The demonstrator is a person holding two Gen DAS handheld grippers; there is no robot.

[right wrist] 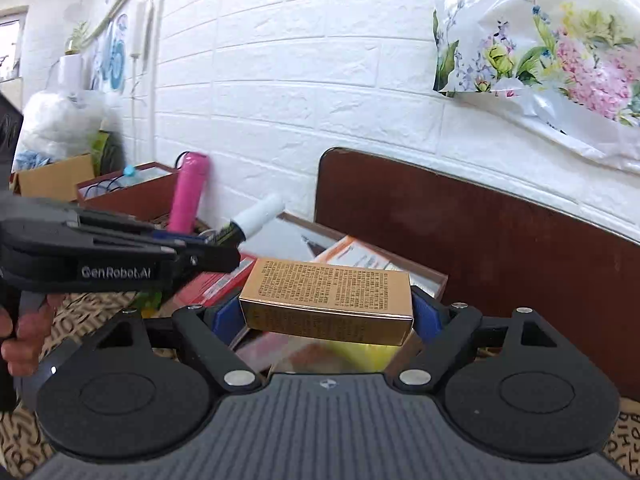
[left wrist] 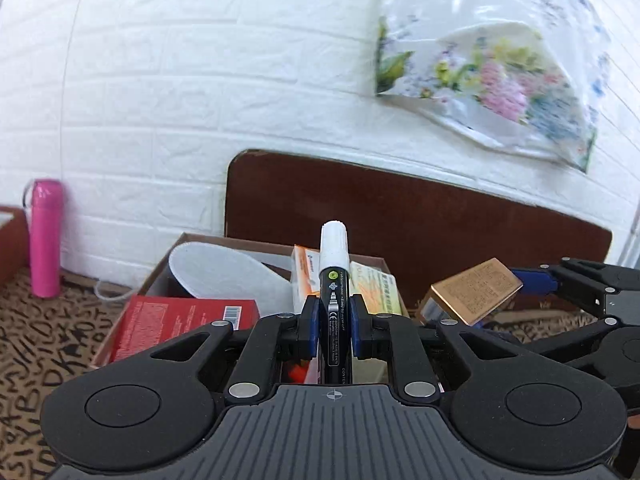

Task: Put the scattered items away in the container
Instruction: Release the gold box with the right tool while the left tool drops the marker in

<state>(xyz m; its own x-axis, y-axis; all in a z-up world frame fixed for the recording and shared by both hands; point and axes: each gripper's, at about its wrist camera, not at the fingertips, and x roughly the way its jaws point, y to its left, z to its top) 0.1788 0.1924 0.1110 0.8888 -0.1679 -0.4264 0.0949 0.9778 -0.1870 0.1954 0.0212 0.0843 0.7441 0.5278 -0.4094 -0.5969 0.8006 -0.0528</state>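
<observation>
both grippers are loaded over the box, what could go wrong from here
1. The container already holds a red box, a white insole and orange packs, so the marker in the left gripper may roll off the pile.
2. The gold box in the right gripper sits tilted; it might slip or land on the rim.
3. The grippers are close together and could collide.

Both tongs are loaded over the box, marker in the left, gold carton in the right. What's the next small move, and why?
Probably lower the left tongs a little and release the marker first. It is held with its white cap pointing out over the open cardboard box, which already holds a red box. The right tongs grip the gold carton close beside, so going one at a time avoids a bump.
</observation>
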